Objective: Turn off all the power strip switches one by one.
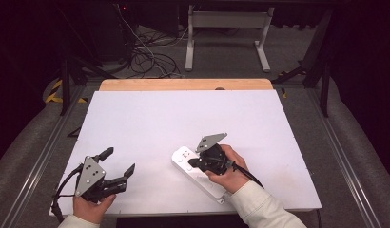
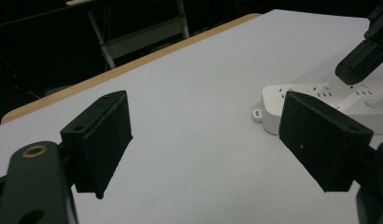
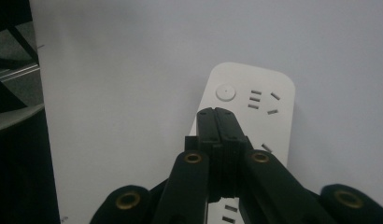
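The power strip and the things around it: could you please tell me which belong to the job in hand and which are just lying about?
In the job:
power strip
right gripper, shut, above the strip
left gripper, open, off to the side

Lying about:
cables on the floor
white frame behind the table

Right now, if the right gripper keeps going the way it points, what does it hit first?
Probably the white power strip: the right gripper, jaws shut, points down at its top near the round button.
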Tool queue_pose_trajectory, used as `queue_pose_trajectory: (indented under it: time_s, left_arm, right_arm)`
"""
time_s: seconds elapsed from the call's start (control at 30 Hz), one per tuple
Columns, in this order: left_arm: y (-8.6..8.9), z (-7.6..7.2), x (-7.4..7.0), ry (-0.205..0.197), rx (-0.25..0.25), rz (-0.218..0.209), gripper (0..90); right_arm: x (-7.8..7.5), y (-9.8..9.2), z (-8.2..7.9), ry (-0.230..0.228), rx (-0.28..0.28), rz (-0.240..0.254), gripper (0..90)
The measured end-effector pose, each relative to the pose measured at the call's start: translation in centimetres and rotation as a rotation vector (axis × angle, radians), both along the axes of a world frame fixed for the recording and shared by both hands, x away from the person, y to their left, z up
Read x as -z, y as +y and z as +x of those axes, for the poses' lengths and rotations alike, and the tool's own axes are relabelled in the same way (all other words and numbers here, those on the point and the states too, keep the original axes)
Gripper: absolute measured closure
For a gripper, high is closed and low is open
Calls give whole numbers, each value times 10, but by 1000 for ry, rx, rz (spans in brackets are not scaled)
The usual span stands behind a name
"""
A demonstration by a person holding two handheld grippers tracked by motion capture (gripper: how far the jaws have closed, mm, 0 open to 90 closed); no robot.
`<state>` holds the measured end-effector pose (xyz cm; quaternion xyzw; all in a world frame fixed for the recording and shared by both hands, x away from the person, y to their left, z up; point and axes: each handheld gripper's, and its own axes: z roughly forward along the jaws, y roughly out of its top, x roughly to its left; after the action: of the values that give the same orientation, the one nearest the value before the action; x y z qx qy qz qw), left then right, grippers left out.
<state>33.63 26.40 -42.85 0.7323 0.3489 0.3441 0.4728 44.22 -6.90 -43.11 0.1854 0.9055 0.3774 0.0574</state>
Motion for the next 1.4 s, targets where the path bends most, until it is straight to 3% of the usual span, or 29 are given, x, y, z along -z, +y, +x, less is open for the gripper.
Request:
queue_pose_trajectory:
  time_s: [0.33,1.23,1.4]
  left_arm:
    - [0,0,0,1,0,1,176]
    - [0,0,0,-2,7,7,177]
    - [0,0,0,2,8,6,177]
  right_arm:
    - [16,5,1,30,5,-16,900]
    - [22,12,2,12,19,-45,900]
    - [23,12,3,35,31,-39,900]
